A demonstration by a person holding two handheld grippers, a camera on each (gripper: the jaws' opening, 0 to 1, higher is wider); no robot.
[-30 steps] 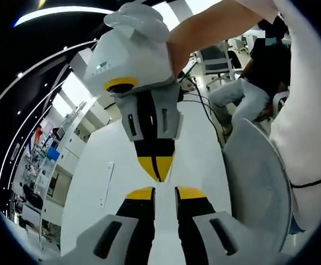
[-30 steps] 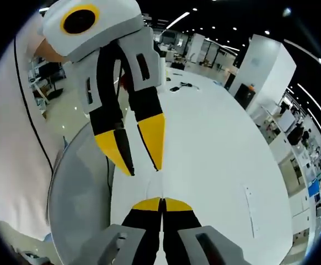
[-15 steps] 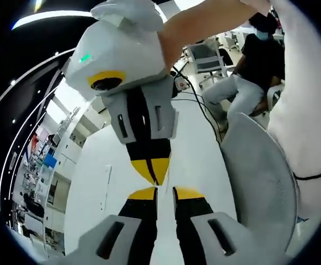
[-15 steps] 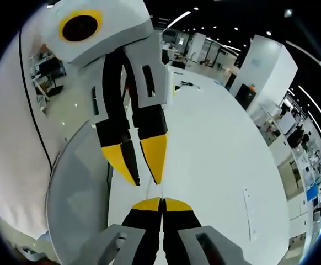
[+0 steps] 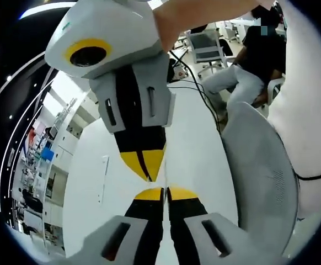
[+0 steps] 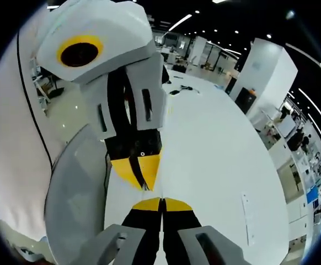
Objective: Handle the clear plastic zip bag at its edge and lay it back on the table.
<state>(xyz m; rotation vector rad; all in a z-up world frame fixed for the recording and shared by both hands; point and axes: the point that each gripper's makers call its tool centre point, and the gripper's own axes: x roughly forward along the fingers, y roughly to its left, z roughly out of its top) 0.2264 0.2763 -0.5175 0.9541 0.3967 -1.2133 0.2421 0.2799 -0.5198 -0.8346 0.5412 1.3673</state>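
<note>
Counted: two grippers, one white table [image 5: 199, 149], one grey mesh chair back [image 5: 260, 182], one flat pale strip [image 5: 102, 179], one seated person in a dark top [image 5: 262, 52], one empty office chair [image 5: 206, 51] and a run of black cable [image 5: 196, 91].

Found the left gripper [image 5: 166, 193] rising from the bottom of the left gripper view with yellow tips drawn almost together, a thin dark line between them. Found the right gripper [image 6: 160, 204] with tips pressed together. Noted both held over the table, tip pointing at tip, nearly touching.

Cannot tell whether either pair pinches the clear plastic zip bag. Logged the strip lying flat on the table, well apart from both grippers; cannot tell whether it is the bag.

Compared with one second ago: left tips then clearly apart, since closed up. Right tips shut throughout. Gap between the two grippers narrower. Strip in the same place on the table.
</note>
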